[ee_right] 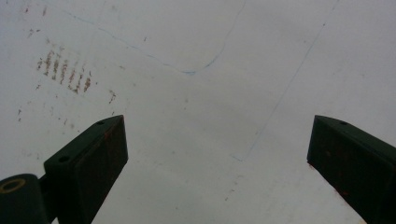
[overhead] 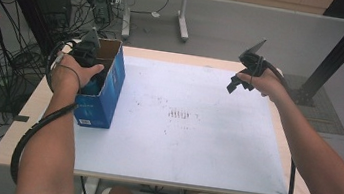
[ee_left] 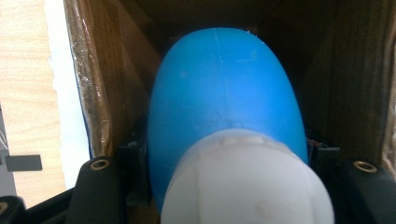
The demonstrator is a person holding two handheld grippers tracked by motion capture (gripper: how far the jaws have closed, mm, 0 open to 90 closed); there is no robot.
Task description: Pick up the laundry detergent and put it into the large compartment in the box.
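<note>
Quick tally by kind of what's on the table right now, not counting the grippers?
Blue cardboard box: 1
Blue bottle with a white cap, held inside the box by the left gripper: 1
White mat with brown smudges: 1
Total: 3

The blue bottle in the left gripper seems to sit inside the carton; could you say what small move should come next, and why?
Probably lower it a little further, then open: the left gripper holds the blue bottle inside the carton, while the right gripper hovers open above the table.
</note>
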